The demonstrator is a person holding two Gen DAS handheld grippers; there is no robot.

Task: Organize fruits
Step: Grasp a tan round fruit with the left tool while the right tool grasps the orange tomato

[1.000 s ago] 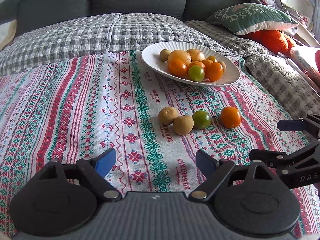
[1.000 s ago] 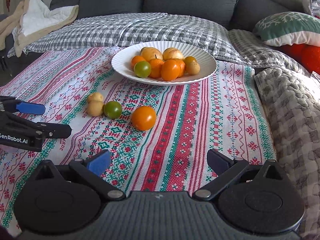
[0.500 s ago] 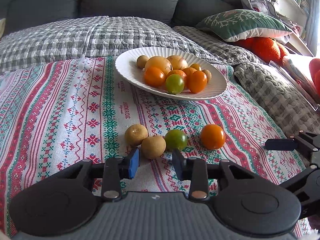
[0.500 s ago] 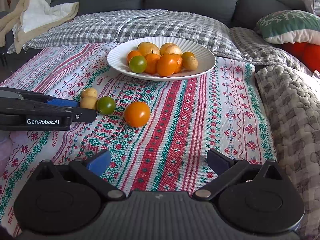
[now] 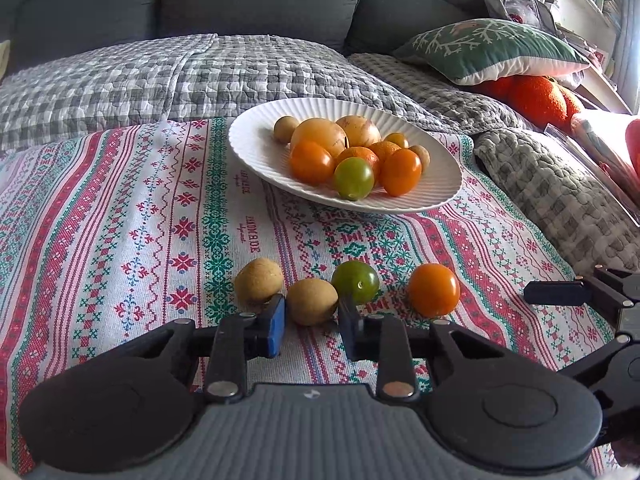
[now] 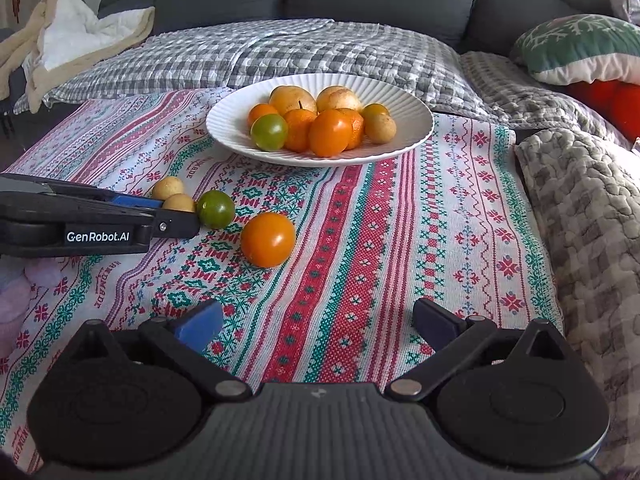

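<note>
A white ribbed plate (image 5: 256,148) (image 6: 408,114) holds several orange, yellow, green and tan fruits. On the patterned cloth lie two tan fruits, a green tomato (image 5: 355,282) (image 6: 216,209) and an orange tomato (image 5: 434,290) (image 6: 268,239). My left gripper (image 5: 312,326) (image 6: 176,216) has its jaws narrowed around the nearer tan fruit (image 5: 312,301) (image 6: 179,202), with small gaps on each side. The other tan fruit (image 5: 259,281) (image 6: 168,188) lies just left. My right gripper (image 6: 316,322) is open and empty, short of the orange tomato.
A grey checked quilt (image 5: 160,76) covers the sofa behind the plate. A green pillow (image 5: 492,50) and orange plush (image 5: 536,94) lie at the right. A knitted grey blanket (image 6: 580,208) borders the cloth's right edge. A cream blanket (image 6: 72,40) lies at the far left.
My left gripper moved forward to the loose fruits and narrowed its jaws around the nearer tan fruit. My right gripper edged forward slightly and stayed open.
</note>
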